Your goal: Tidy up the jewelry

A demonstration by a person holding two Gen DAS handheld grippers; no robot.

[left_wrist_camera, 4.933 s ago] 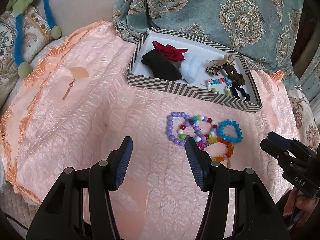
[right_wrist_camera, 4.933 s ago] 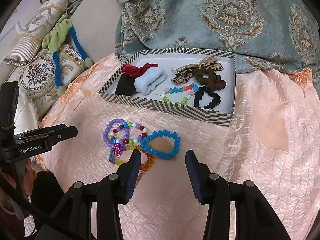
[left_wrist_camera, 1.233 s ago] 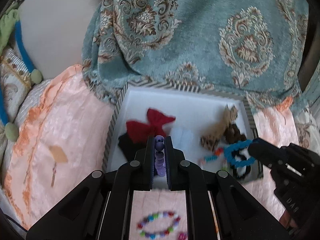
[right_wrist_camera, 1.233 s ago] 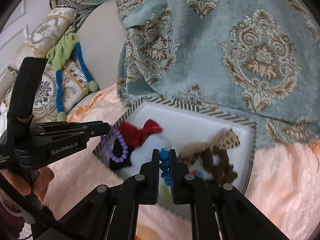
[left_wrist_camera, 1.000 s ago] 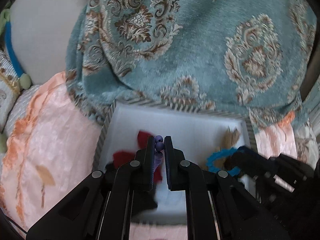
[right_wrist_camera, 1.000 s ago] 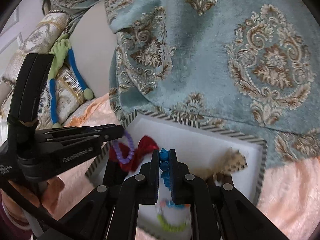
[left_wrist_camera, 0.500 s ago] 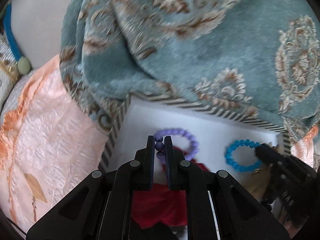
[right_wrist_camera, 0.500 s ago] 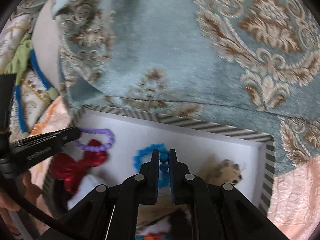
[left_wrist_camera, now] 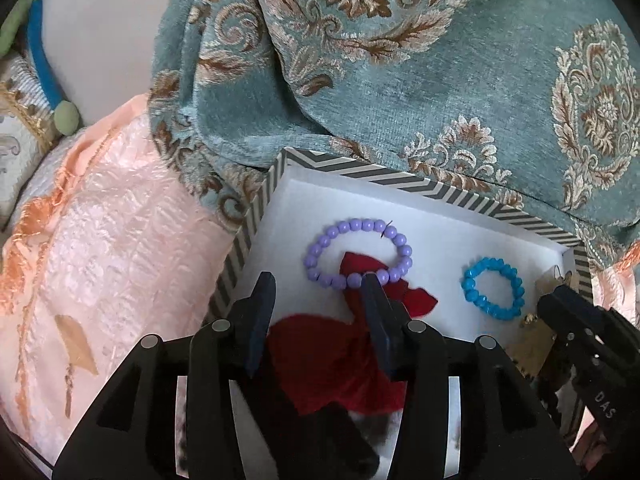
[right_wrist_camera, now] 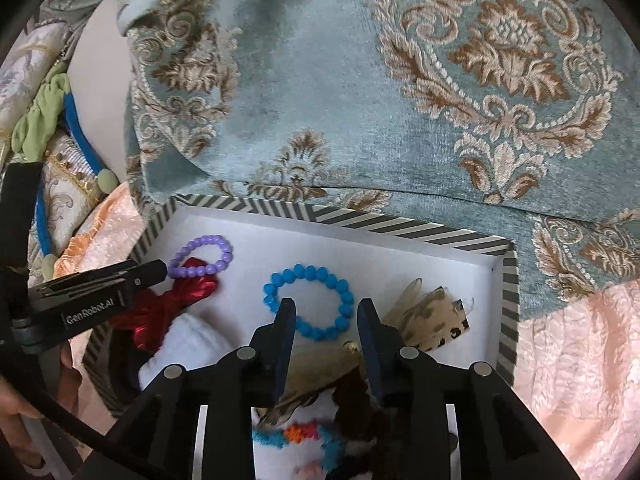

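The striped box [left_wrist_camera: 400,179] with a white floor holds the jewelry. A purple bead bracelet [left_wrist_camera: 357,254] lies in its far left part, partly over a red bow [left_wrist_camera: 348,344]. My left gripper [left_wrist_camera: 318,286] is open just in front of it, empty. A blue bead bracelet [right_wrist_camera: 309,302] lies flat on the box floor, also visible in the left wrist view [left_wrist_camera: 493,288]. My right gripper [right_wrist_camera: 326,308] is open right above its near edge, empty. The box rim shows in the right wrist view [right_wrist_camera: 400,227].
A teal patterned blanket [right_wrist_camera: 360,80] rises just behind the box. The box also holds a white scrunchie [right_wrist_camera: 188,344], a leopard bow [right_wrist_camera: 436,316], a brown scrunchie [right_wrist_camera: 360,404] and a multicoloured bead bracelet [right_wrist_camera: 300,436]. Peach bedspread [left_wrist_camera: 100,260] lies left; a pillow with blue cord [right_wrist_camera: 60,140] further left.
Both grippers have opened and let go of their bracelets. The purple and blue bracelets now lie on the box floor.
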